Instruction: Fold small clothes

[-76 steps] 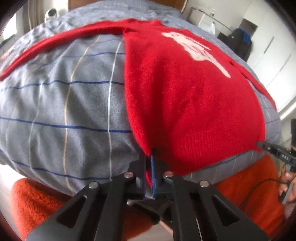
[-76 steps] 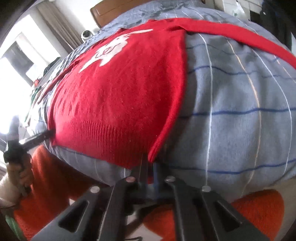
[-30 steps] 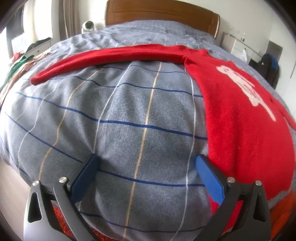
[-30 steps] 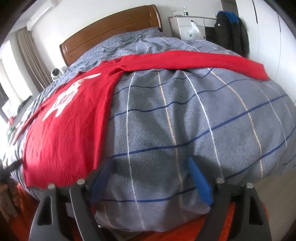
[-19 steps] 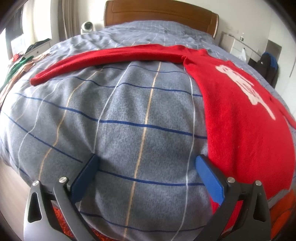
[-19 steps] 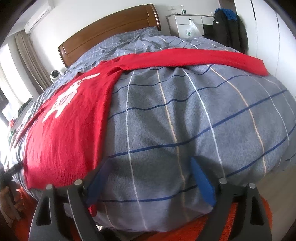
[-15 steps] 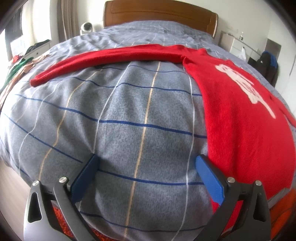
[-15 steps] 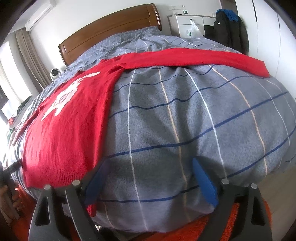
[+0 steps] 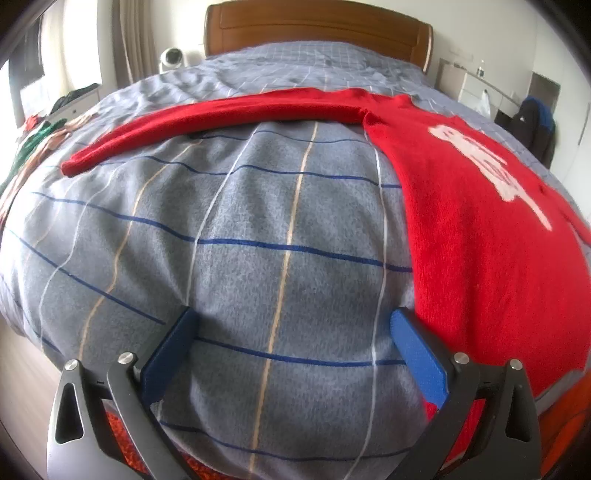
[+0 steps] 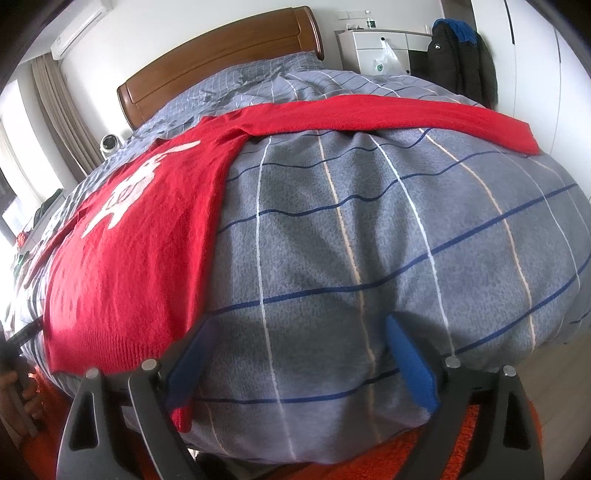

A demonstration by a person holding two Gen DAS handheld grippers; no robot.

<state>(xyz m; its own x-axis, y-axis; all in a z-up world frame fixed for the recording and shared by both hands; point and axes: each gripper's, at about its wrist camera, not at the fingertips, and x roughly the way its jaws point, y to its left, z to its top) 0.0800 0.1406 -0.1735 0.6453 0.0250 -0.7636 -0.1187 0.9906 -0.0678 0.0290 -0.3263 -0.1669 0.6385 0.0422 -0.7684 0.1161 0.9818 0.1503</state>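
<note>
While left gripper gapes | red sweater lies beside right finger

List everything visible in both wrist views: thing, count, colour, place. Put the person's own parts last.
Red sweater: one, red with a white figure, spread flat on the bed, both sleeves stretched out sideways.
Duvet: one, grey with blue, white and tan lines, covering the bed.
Headboard: one, brown wood, far end of the bed.
Clothes pile: one, green and tan, far left edge of the bed.
Dark jacket: one, black with blue, hanging by the white cabinet.
Orange rug: one, on the floor below the bed's near edge.
Left gripper: one, black with blue pads, open over bare duvet.
Right gripper: one, black with blue pads, open, sweater hem beside it.
</note>
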